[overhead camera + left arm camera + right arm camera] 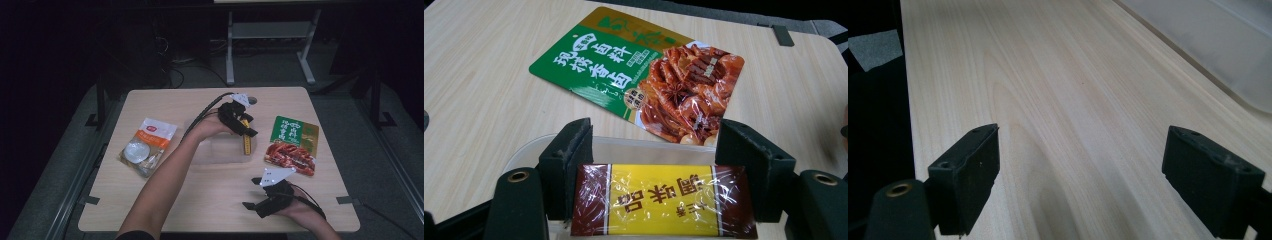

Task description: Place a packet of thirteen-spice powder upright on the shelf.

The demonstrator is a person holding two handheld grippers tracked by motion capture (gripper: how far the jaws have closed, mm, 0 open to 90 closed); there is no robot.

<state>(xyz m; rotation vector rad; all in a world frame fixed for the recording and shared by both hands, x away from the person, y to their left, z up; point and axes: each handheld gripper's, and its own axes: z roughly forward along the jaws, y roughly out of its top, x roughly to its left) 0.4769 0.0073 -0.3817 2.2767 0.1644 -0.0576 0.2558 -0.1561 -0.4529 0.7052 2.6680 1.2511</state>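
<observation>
Left gripper [654,172]: jaws clamped on the two short ends of a flat yellow-and-brown plastic-wrapped packet [663,201], printed face up toward my camera. The packet sits over the rim of a clear plastic tub [644,148], jaws right at that rim. From the high view I see the same packet [245,141] hanging edge-on at the right end of the tub [215,150], mid-table, left gripper [239,120] above it. I can't tell whether the packet touches the tub floor.

Right gripper [1080,180]: jaws wide apart, nothing between them, bare wood under them. In the high view it [267,200] rests low near the front edge of the light wooden table [200,200], well apart from the tub.

Just right of the tub lies a flat green pouch with a red braised-meat picture [292,144], also ahead of the left jaws [644,70]. A white-and-orange bag with a clear window [148,145] lies on the table's left side.
</observation>
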